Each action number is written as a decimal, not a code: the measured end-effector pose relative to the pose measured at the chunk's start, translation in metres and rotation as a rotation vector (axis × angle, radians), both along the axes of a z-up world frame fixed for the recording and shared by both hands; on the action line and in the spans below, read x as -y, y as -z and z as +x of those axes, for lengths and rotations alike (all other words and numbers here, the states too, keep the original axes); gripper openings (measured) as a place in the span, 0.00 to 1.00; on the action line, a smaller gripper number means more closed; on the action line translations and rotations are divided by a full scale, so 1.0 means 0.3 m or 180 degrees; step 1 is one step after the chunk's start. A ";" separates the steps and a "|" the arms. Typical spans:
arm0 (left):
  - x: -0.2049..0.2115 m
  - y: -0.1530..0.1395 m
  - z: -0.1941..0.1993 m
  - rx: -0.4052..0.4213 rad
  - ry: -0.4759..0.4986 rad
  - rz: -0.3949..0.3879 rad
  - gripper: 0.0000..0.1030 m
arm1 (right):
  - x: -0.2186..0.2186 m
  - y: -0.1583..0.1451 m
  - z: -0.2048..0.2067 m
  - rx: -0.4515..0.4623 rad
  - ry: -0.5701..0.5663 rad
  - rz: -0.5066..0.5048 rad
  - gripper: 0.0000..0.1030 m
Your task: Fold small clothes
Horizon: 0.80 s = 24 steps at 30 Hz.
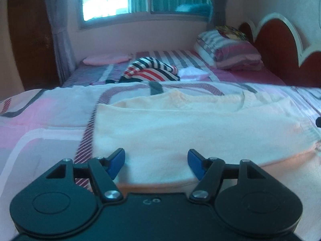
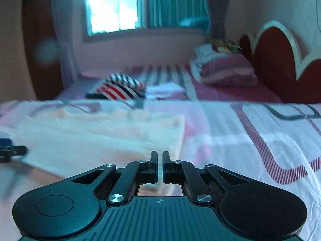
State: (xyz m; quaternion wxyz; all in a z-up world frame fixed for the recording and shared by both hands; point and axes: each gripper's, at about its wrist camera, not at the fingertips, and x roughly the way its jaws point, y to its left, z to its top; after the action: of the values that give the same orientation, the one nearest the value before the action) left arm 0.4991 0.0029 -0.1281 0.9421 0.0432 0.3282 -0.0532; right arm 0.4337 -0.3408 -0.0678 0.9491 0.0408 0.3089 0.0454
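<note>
- Left wrist view: the left gripper hangs low over the near hem of the peach top, its blue pads spread wide with nothing between them.
- The top lies flat on the patterned bedspread, neckline away from the camera, and looks partly folded, though I cannot be sure from this angle.
- Farther up the bed, well apart from the top, sit a striped garment, a small white cloth beside it, and a pillow stack by the headboard.
- Right wrist view: the right gripper has its jaws almost together, with a thin pale sliver in the gap. It looks like pinched fabric at the top's near right corner, but blur keeps me from saying so for certain.
- The top lies to the left of this gripper; the left gripper's tip shows at the left edge.
- Judgement: the step in hand seems to be taking both near corners to fold the hem toward the neckline.
- To do it well, the left pads should close on the hem's full thickness, level with the right grip.
- Both should lift together, keep the edge taut, and lay it square to avoid a skewed crease.
</note>
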 end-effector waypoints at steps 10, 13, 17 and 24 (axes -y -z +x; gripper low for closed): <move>-0.050 0.030 0.003 -0.0129 -0.0109 -0.0064 0.71 | -0.029 0.085 -0.006 -0.0207 -0.0276 -0.0121 0.01; -0.056 0.040 0.000 -0.0090 -0.0133 -0.0089 0.74 | -0.014 0.095 -0.008 -0.0180 -0.0271 -0.0039 0.01; -0.042 0.044 -0.003 -0.0050 -0.0159 -0.0036 0.75 | 0.001 0.105 -0.024 -0.0112 -0.0261 0.0040 0.01; -0.039 0.045 -0.004 -0.0044 -0.0178 -0.0032 0.77 | -0.004 0.107 -0.037 -0.0041 -0.0246 0.0003 0.01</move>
State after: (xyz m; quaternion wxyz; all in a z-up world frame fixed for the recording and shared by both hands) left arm 0.4980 0.0146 -0.1416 0.9412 0.0289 0.3355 -0.0288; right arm 0.4225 -0.3394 -0.0998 0.9447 0.0296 0.3162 0.0820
